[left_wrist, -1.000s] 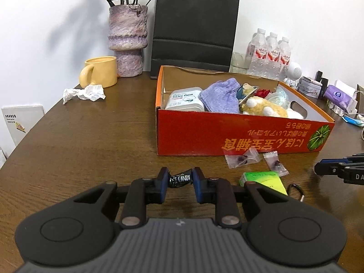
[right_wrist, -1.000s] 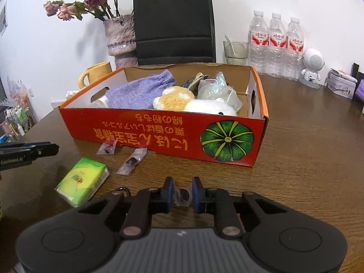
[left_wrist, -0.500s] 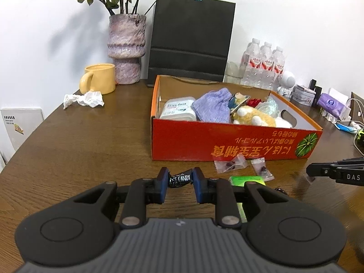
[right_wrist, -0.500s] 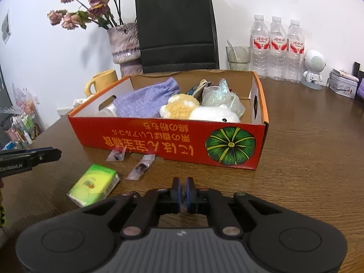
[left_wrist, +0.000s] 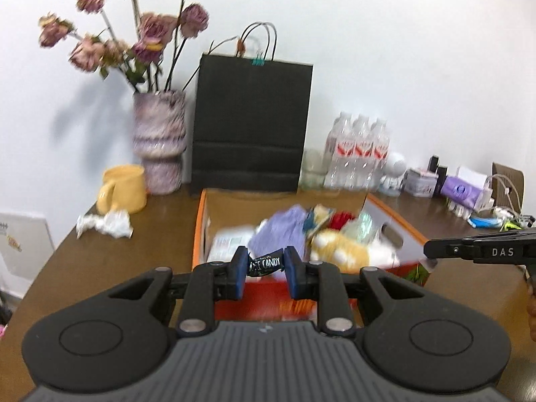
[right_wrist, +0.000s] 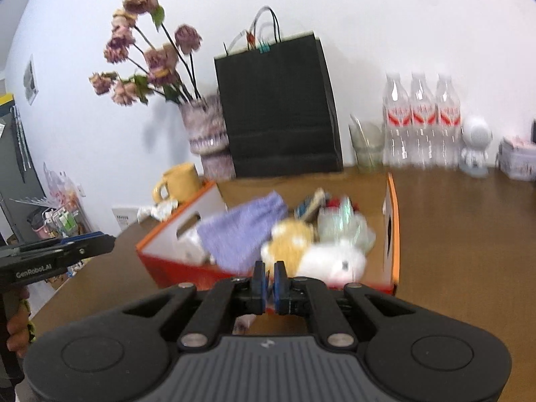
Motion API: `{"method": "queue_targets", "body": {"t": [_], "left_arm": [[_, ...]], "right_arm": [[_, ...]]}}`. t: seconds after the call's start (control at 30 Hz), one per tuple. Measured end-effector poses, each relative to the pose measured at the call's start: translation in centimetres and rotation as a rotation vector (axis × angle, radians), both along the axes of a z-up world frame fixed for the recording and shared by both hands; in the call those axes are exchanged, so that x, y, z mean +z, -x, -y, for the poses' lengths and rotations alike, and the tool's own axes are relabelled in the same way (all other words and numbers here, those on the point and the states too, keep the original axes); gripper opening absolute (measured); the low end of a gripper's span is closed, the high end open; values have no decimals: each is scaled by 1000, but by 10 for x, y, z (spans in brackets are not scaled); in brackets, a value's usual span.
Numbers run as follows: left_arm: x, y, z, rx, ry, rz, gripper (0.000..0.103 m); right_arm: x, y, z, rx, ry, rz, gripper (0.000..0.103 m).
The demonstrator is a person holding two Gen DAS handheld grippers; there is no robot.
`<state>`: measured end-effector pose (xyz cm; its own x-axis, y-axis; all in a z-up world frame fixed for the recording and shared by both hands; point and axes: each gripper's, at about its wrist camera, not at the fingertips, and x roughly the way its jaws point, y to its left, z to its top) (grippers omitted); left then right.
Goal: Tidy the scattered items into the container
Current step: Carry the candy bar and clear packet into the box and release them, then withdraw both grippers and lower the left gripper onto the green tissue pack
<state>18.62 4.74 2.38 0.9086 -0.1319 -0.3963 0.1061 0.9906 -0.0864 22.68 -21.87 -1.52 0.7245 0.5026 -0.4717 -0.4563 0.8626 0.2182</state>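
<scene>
Orange cardboard box (right_wrist: 392, 234) sits on the wooden table (right_wrist: 469, 221) ahead of you, heaped with soft items. Your left gripper (left_wrist: 264, 268) pinches 1 black candy wrapper (left_wrist: 265, 263) — your right gripper (right_wrist: 267, 283) has its jaws pressed on 1 small clear packet (right_wrist: 246, 321). Behind: 3 water bottles (right_wrist: 420, 119), 1 yellow mug (left_wrist: 122, 189), 1 black bag (left_wrist: 251, 124).

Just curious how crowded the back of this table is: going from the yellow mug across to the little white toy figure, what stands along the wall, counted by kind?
Yellow mug: 1
Vase of flowers: 1
Black paper bag: 1
Drinking glass: 1
Water bottles: 3
White toy figure: 1
Total: 8
</scene>
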Motion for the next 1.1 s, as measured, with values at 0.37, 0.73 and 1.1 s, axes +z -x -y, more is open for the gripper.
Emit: {"method": "queue_targets", "body": {"t": [0.37, 0.73, 1.1], "left_arm": [[-1, -118, 27, -43, 37, -149, 24], [-47, -174, 42, -55, 0, -309, 27], [-34, -158, 42, -19, -23, -242, 98]], "right_arm": [[9, -105, -42, 2, 82, -27, 4], [-43, -159, -53, -52, 152, -150, 4], [-27, -142, -47, -57, 150, -135, 65]]}}
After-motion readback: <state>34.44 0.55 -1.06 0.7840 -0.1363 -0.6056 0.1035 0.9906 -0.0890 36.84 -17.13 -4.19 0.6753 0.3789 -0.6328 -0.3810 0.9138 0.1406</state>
